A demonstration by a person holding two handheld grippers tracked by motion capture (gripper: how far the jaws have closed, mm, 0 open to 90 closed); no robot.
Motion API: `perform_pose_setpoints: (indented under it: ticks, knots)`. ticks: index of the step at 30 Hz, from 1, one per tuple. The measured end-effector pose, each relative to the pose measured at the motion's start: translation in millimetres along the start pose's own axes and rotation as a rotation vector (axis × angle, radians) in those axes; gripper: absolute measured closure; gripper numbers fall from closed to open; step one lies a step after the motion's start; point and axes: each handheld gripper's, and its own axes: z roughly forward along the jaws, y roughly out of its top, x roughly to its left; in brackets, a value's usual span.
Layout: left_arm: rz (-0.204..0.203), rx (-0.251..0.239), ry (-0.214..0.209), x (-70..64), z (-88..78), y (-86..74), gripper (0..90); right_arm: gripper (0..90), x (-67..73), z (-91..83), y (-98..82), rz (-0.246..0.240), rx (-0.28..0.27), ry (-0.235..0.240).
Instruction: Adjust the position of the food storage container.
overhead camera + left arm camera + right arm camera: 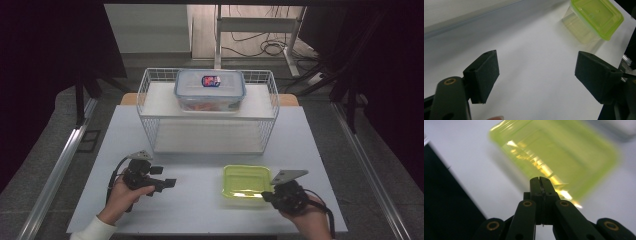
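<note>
High view: green container sits on the surface at 5 o'clock from the wire rack, right tool at its near right corner, jaws pressed together, gripping nothing. Likely closing in on the box. Left tool waits at 7 o'clock, jaws spread wide and empty, probably ready to assist.

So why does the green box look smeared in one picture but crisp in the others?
Right gripper view: the green box is streaked by motion blur, with bright glare. Left gripper view: box sharp, casting a soft shadow. High view: evenly lit table, dark surroundings.
</note>
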Motion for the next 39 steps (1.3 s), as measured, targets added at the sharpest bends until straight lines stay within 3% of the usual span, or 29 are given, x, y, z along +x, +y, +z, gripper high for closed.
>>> perform_pose_setpoints:
  ticks: [3,5,8,10,15,21,25,31,39]
  knots:
    - [0.0,0.0,0.0,-0.7,0.6,0.3,19.0,89.2,-19.9,-8.1,-3.9,0.06,-0.019,-0.082]
    - [0.001,0.0,0.0,-1.5,0.8,0.4,19.0,89.2,-37.2,-4.3,-7.6,0.107,-0.015,-0.15]
    - [0.005,-0.002,0.001,-1.6,-0.1,0.6,19.0,89.2,-50.0,4.1,-9.7,0.142,0.015,-0.177]
    - [0.002,-0.008,0.001,-1.5,-1.4,0.6,19.0,89.2,-54.5,12.7,-9.4,0.165,0.042,-0.17]
    - [0.003,-0.014,0.002,-1.8,-3.2,0.3,19.0,89.2,-45.7,31.3,-2.6,0.142,0.092,-0.166]
    - [0.005,-0.014,0.002,-1.4,-4.0,0.0,19.0,89.2,-35.7,37.8,6.8,0.125,0.088,-0.15]
    - [0.002,-0.02,0.004,-0.9,-5.8,0.0,19.0,89.2,-24.0,47.4,17.2,0.081,0.082,-0.13]
    - [0.0,-0.018,0.007,-0.3,-5.4,-0.5,19.0,89.2,-7.8,66.7,32.0,0.04,0.078,-0.064]
    - [-0.002,-0.015,0.008,-0.1,-4.7,-0.9,19.0,89.2,1.9,79.2,47.9,0.019,0.06,-0.038]
